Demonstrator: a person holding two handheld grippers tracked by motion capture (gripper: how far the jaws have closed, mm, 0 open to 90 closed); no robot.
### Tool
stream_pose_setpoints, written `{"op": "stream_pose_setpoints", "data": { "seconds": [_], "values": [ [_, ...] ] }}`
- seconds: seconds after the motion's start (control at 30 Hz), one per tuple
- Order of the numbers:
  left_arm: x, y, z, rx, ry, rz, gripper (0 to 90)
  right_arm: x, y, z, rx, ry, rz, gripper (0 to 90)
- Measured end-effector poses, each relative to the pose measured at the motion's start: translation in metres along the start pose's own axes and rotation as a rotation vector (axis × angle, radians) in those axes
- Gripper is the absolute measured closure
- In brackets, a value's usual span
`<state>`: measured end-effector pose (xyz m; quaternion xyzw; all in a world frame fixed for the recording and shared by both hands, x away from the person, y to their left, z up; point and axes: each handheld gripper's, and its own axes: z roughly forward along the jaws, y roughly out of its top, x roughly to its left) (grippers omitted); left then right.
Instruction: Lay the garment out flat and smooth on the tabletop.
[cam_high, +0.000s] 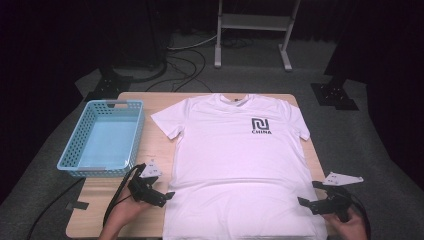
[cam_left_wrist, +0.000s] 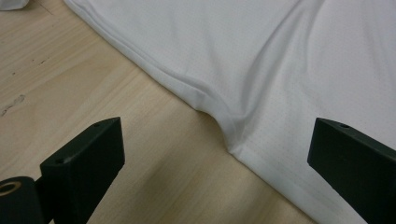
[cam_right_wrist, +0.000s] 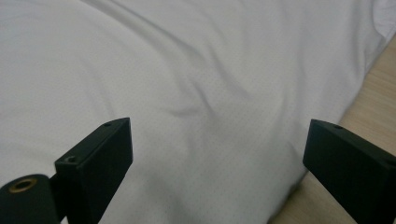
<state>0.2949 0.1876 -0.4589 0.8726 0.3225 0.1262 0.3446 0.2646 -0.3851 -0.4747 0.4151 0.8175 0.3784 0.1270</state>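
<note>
White shirt (cam_high: 235, 160) lies flat on table (cam_high: 150, 145), basket (cam_high: 102, 137) beside. Left gripper (cam_high: 166, 196) and right gripper (cam_high: 306, 201) both spread wide, empty. We pinch side edges low, evenly.

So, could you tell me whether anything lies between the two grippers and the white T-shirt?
Nothing visible does. The left gripper sits open at the white T-shirt's side edge, and the right gripper sits open at its opposite edge, with bare table only.
</note>
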Motion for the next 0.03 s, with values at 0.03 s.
{"op": "stream_pose_setpoints", "data": {
  "seconds": [0.03],
  "values": [
    [-0.0003, -0.0006, -0.0003, 0.000, 0.001, 0.001, 3.0, -0.0005, -0.0011, -0.0012, -0.004, -0.002, 0.001, 7.9]
  ]
}}
